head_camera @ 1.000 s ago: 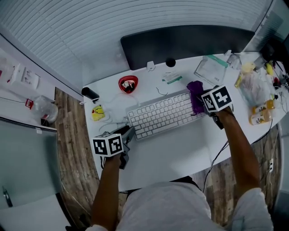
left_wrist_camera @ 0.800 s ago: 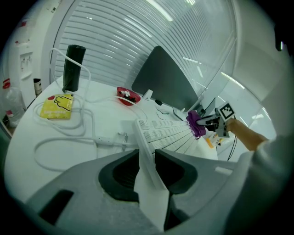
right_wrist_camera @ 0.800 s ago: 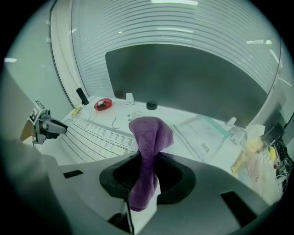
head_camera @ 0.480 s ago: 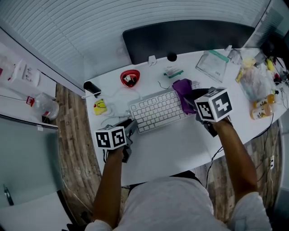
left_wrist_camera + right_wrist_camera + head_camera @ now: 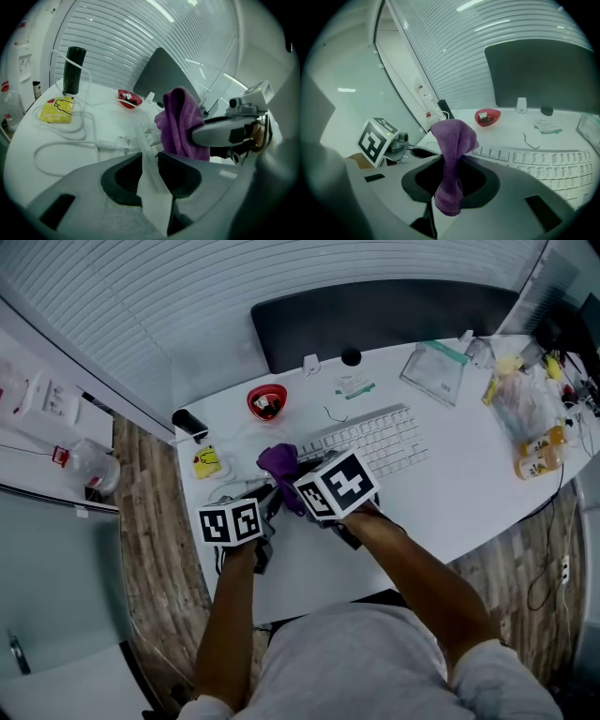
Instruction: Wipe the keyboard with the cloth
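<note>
Purple cloth (image 5: 452, 140) pinched tight in right gripper (image 5: 451, 176), at left end of keyboard (image 5: 375, 439); left gripper (image 5: 150, 164) jaws closed on keyboard edge

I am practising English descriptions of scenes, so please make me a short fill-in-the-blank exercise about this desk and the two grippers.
1. The right gripper holds a ____ cloth between its fingers.
2. The left gripper is shut on the edge of the ____.
3. The small bowl on the table is ____.
Missing words: purple; keyboard; red.
</note>
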Demonstrator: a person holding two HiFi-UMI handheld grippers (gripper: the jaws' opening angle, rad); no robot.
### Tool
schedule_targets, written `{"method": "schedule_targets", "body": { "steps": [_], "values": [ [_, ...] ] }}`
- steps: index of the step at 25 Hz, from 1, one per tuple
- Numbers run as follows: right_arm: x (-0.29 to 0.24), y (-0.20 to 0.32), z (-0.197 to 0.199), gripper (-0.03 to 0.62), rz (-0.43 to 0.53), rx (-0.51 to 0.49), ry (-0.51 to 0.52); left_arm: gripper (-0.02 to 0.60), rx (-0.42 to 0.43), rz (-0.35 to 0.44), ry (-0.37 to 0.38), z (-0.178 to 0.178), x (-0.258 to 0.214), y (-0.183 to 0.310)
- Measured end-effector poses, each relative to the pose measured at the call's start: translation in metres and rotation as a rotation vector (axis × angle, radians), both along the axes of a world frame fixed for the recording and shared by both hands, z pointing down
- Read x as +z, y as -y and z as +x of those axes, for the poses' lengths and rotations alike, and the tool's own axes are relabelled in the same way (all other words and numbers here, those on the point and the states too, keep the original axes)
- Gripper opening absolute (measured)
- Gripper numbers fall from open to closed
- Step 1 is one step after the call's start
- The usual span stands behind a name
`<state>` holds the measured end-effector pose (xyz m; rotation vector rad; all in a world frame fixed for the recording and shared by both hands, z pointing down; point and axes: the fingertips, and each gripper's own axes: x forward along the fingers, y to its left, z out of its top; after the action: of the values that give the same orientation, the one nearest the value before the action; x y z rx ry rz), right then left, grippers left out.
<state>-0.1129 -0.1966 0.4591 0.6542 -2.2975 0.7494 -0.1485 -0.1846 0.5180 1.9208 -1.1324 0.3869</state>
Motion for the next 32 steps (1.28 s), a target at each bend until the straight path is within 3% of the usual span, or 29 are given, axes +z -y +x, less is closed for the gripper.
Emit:
{"method": "schedule_targets", "body": {
  "steps": [4, 8, 14, 24, 28, 32],
  "values": [
    [0.017, 0.004, 0.005, 0.084, 0.023, -0.015, -0.084, 0.118, -0.003, 0.002, 0.002, -0.001, 0.0, -0.001],
    [0.023, 0.014, 0.036, 0.084, 0.042, -0.004, -0.143, 0.118, -0.001, 0.005, 0.0, 0.0, -0.002, -0.001],
    [0.025, 0.039, 0.118, 0.084, 0.065, 0.07, -0.231, 0.118, -0.004, 0.002, 0.004, -0.001, -0.002, 0.0],
    [0.025, 0.085, 0.265, 0.084, 0.061, 0.278, -0.336, 0.118, -0.011, -0.004, 0.016, 0.0, -0.002, 0.0],
    [0.024, 0.094, 0.304, 0.084, 0.057, 0.337, -0.375, 0.118, -0.009, -0.007, 0.023, 0.0, -0.002, 0.0],
    [0.017, 0.092, 0.318, 0.084, 0.065, 0.367, -0.377, 0.118, -0.006, -0.006, 0.028, 0.0, -0.001, 0.001]
  ]
}}
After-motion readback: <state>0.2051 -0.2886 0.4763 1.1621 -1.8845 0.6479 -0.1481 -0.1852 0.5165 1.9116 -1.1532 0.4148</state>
